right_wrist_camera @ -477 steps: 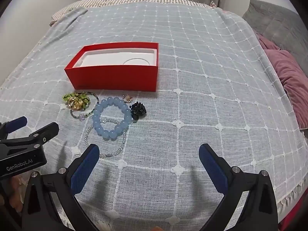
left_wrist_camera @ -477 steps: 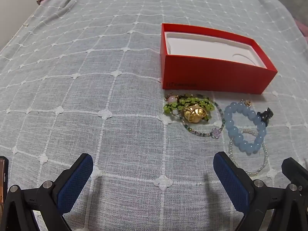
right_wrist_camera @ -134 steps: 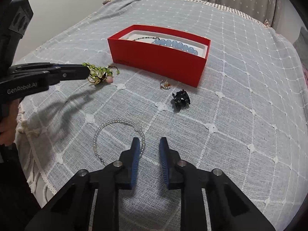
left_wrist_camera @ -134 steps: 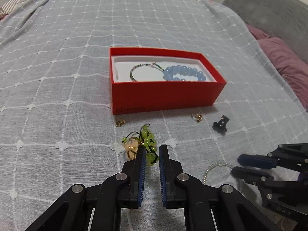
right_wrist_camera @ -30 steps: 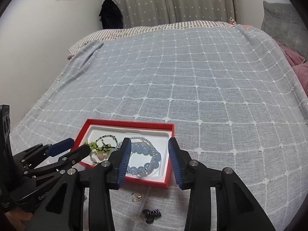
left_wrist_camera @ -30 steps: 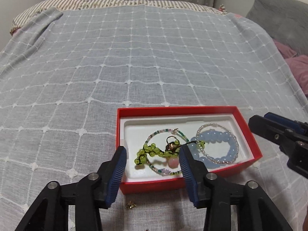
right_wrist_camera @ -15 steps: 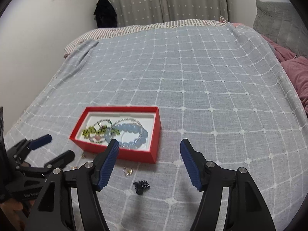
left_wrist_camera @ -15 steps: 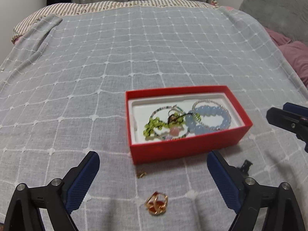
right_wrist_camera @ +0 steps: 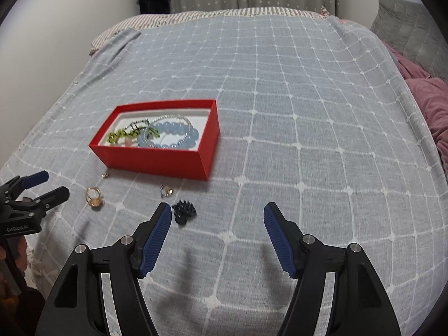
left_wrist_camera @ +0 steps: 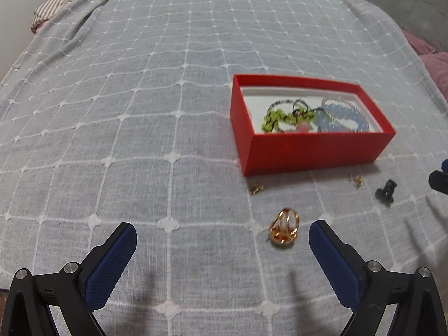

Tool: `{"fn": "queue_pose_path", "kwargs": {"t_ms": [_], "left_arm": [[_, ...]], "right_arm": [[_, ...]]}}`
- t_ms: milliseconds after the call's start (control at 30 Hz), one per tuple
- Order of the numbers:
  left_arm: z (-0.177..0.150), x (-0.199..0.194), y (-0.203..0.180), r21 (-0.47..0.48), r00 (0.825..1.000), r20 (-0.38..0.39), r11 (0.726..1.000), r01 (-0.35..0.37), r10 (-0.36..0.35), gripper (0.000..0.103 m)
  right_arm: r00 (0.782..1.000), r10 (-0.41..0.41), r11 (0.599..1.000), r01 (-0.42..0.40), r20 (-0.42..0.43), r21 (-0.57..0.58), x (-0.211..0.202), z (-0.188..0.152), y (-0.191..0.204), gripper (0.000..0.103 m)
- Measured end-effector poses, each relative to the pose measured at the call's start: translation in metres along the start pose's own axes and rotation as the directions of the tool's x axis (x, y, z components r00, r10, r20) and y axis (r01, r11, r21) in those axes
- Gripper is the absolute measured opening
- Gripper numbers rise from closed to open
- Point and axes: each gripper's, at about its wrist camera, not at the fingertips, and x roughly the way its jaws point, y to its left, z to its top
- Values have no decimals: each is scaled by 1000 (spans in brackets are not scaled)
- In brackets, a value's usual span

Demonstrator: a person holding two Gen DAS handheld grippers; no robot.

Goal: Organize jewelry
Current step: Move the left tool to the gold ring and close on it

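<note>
red box [left_wrist_camera: 316, 151], grey white-gridded bedspread [left_wrist_camera: 140, 98], blue-padded fingers [left_wrist_camera: 112, 254].

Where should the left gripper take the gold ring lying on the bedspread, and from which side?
Probably across the band of the gold ring, coming down from above. It lies loose on the soft bedspread, apart from the red box, and sits just ahead of the open left gripper, nearer its right finger. The fingers should straddle the hoop's narrow width; blur hides its exact tilt.
</note>
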Motion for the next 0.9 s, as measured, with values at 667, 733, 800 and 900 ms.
{"fn": "queue_pose_path", "kwargs": {"t_ms": [667,733,800,900], "left_arm": [[-25,17,-21,137,994,-68,985,100,-91,100],[-24,14,-24,141,992,-44,982,127,-122,94],[-22,13,-26,142,988,-25,977,157,-155,87],[-19,16,-28,127,981,-26,973,194,-193,77]], "right_arm": [[986,-58,996,46,-154,-80,33,-37,9,71],[986,-60,996,47,-159,-79,34,-37,9,71],[985,-59,996,47,-159,-78,35,-37,8,71],[986,-58,996,46,-159,-77,35,-36,8,71]]}}
